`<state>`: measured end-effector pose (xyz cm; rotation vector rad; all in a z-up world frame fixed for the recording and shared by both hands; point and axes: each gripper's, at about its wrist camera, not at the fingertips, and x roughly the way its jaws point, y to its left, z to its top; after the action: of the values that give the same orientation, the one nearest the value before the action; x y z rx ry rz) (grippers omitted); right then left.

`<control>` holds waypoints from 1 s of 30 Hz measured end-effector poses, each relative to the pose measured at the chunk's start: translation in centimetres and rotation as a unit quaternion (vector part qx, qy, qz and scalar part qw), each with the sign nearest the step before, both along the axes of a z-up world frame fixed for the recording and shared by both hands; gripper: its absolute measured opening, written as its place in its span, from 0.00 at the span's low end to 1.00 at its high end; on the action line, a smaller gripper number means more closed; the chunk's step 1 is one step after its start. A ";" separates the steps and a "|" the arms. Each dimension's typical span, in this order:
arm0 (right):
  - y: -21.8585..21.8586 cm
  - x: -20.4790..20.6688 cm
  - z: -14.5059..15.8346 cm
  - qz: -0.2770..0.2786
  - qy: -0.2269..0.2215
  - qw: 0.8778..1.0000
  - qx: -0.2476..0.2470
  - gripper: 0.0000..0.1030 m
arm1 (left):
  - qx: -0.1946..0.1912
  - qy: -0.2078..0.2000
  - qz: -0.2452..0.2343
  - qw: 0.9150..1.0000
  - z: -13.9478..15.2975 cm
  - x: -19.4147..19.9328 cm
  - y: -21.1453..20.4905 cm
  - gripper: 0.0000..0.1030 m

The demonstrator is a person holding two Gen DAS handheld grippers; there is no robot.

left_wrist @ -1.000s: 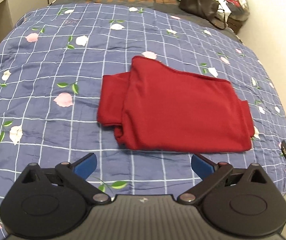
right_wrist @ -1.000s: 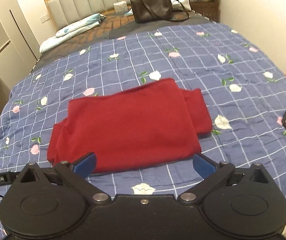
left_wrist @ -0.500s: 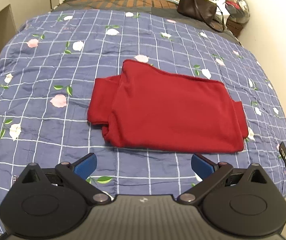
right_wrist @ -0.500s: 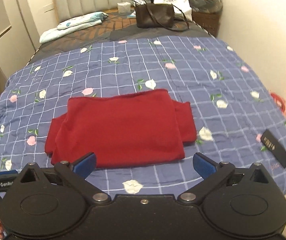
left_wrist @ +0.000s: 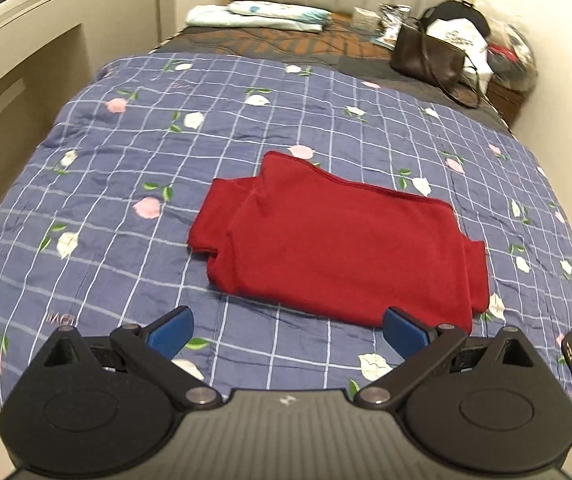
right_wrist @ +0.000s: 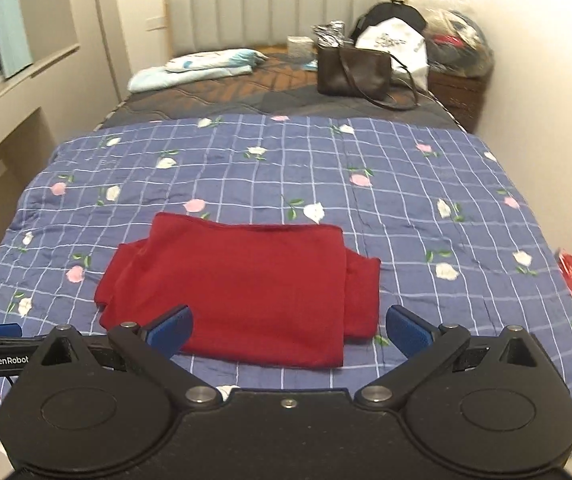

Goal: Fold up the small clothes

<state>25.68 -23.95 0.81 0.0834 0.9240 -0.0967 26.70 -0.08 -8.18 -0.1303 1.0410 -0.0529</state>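
**Desk:** What have you got closest in?

**Me:** My left gripper (left_wrist: pixel 287 330) is spread wide with nothing between its blue pads, hovering over the bed's quilt (left_wrist: pixel 134 184). My right gripper (right_wrist: pixel 287 330) is the same: wide, empty, touching no cloth.

**Desk:** And the garment?

**Me:** The red garment (left_wrist: pixel 341 248) lies just ahead of both grippers, flat on the quilt. From the right wrist view it sits ahead and slightly left of centre, its near hem just beyond the pads. It's a compact rectangle, with a sleeve end poking out on each side.

**Desk:** So how far along?

**Me:** I'd judge this piece essentially folded. At most it wants another halving or those sleeve ends tucked. I see no other loose small clothes on the quilt.

**Desk:** Beyond that?

**Me:** A brown handbag (right_wrist: pixel 353 72) and pillows (right_wrist: pixel 198 66) well past it, near the headboard; not part of the job
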 end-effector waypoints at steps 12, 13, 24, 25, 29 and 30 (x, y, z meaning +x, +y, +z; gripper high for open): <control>-2.2 -1.1 -0.8 0.053 0.004 0.998 0.046 0.99 | 0.094 -0.009 0.030 0.995 3.8 -1.3 -2.1 1.00; -2.3 -1.1 -0.9 0.054 0.005 0.997 0.050 0.99 | 0.099 -0.009 0.030 0.995 4.0 -1.4 -2.2 1.00; -2.1 0.1 -1.6 0.053 0.022 0.996 0.064 0.99 | 0.105 0.012 0.031 0.994 2.4 0.0 -1.1 1.00; -2.0 0.4 -1.8 0.050 0.025 0.996 0.064 0.99 | 0.104 0.014 0.030 0.994 2.0 0.4 -0.9 1.00; -1.5 1.7 -2.4 0.041 0.033 0.997 0.054 0.99 | 0.094 0.027 0.021 0.995 0.7 2.6 0.0 1.00; -1.4 2.1 -2.5 0.038 0.035 0.997 0.052 0.99 | 0.092 0.030 0.017 0.995 0.3 3.2 0.3 1.00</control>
<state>27.73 -25.32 -1.69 0.1417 1.0006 0.0187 29.94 0.21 -7.84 0.0173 1.0981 0.0777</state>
